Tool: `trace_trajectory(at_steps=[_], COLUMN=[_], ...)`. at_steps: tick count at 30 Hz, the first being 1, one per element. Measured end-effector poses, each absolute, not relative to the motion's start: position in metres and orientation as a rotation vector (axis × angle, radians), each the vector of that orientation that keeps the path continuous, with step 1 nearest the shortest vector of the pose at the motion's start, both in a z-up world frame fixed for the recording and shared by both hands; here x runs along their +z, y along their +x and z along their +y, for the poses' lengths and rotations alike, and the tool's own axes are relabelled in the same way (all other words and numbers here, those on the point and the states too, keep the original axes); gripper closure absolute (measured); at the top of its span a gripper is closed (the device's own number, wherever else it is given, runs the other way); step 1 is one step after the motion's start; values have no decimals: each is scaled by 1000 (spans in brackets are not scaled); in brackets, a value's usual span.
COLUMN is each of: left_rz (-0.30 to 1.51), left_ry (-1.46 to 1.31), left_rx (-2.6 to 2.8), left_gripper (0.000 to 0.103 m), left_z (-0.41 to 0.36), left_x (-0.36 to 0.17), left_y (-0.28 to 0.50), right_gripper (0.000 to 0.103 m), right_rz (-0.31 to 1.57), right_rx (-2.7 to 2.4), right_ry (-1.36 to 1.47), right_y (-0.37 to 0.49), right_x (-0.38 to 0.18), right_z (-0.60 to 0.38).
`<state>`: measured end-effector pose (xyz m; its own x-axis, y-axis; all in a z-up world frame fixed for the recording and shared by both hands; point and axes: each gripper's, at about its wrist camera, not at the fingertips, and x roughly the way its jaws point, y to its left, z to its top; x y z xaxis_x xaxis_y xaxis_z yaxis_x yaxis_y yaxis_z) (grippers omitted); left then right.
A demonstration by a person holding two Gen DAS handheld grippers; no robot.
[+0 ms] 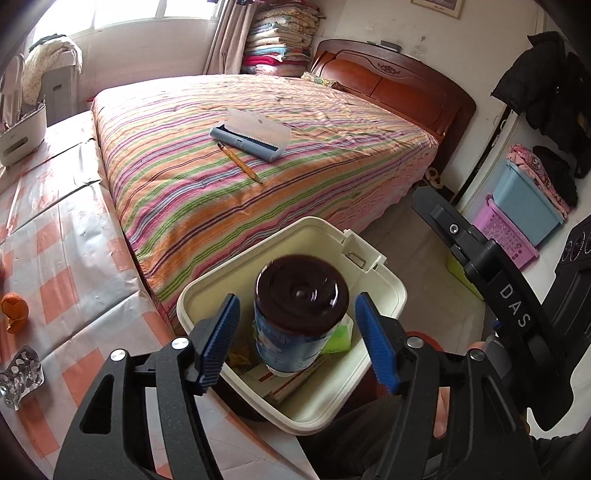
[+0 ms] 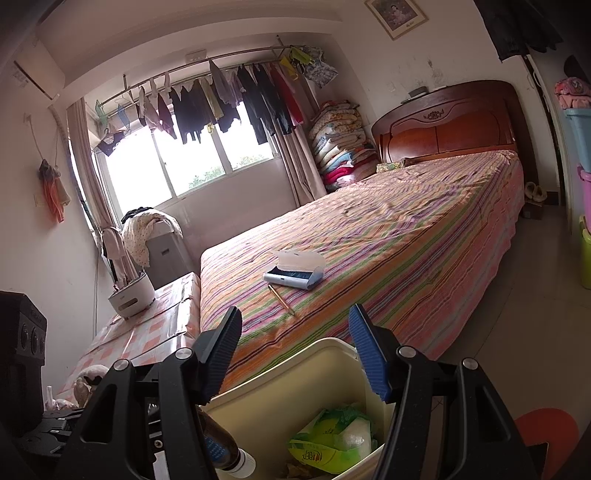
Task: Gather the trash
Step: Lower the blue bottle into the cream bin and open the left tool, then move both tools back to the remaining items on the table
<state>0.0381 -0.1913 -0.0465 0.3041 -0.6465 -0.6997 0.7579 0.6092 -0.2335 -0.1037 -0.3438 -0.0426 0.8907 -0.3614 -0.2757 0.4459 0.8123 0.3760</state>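
Trash bin (image 1: 384, 291) mouth is wide open on top, but the upside-down brown bottle (image 1: 301, 314) fills the middle, sitting between the spread fingers of the left gripper (image 1: 297, 338) without touching them. Green wrapper (image 2: 332, 439) and papers crowd the bottom. The bed (image 1: 258, 158) hems in the far side, with the checkered table (image 1: 66, 258) on the left.

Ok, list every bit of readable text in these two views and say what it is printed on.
"DAS": white letters on the right gripper, seen from the left wrist.
Bottle label: blurred, unreadable.
Green wrapper in the bin: print too distorted to read.
Framed picture caption: too small.
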Motion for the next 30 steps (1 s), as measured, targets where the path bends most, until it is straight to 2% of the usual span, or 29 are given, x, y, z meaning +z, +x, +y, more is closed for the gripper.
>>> trace_trajectory(at_steps=[6,16,18,30], left_rz=[782,781,780,765], left_ry=[122,25,20,10], left_rx=[-869,-801,-796,-754], left_gripper=[16,15,15,15], left_z=[-172,-138,-134,-120], left_x=[-32,-17,-16,-12], left_y=[43,66,67,71], right_gripper=[44,44,34,21], right_rz=[200,219,218,241], right_rx=[-424,-378,-374,-338], right_ry=[448,427,426,387], right_y=[-101,-92,-91,-79], right_x=[-43,-44,-44,-45], right_z=[-343,-332,-330,-313])
